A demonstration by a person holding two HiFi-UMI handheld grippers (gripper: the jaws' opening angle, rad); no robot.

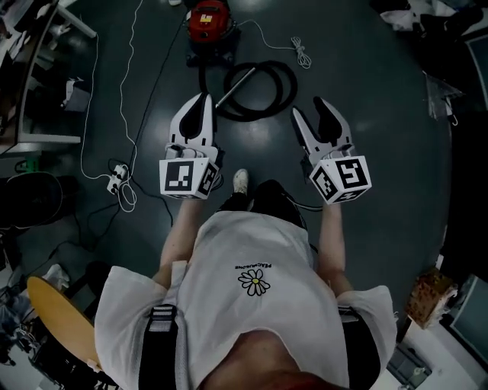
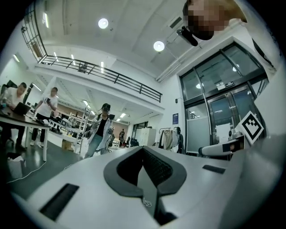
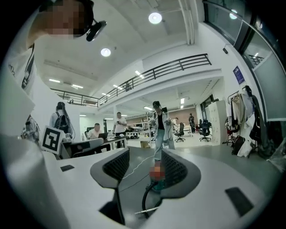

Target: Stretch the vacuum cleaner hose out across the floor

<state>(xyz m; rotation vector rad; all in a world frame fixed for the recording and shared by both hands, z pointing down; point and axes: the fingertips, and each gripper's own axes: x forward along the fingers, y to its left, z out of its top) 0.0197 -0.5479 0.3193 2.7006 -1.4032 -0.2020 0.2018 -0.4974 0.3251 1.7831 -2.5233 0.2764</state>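
The red vacuum cleaner (image 1: 209,18) stands on the dark floor at the top of the head view. Its black hose (image 1: 268,89) lies coiled in a loop just in front of it, with the metal wand (image 1: 232,87) lying across the loop. Both grippers are held out level above the floor, short of the hose. My left gripper (image 1: 203,100) is shut with nothing in it; in the left gripper view its pads (image 2: 149,166) meet. My right gripper (image 1: 310,109) is open and empty. In the right gripper view the vacuum cleaner (image 3: 157,173), hose (image 3: 146,196) and wand (image 3: 148,209) show between the parted jaws (image 3: 145,169).
A white cable (image 1: 126,91) runs down the floor to a power strip (image 1: 116,180) at the left. Desks (image 1: 30,76) line the left edge and a wooden seat (image 1: 65,320) is at lower left. A person (image 3: 160,127) stands beyond the vacuum; others sit at a desk (image 3: 96,142).
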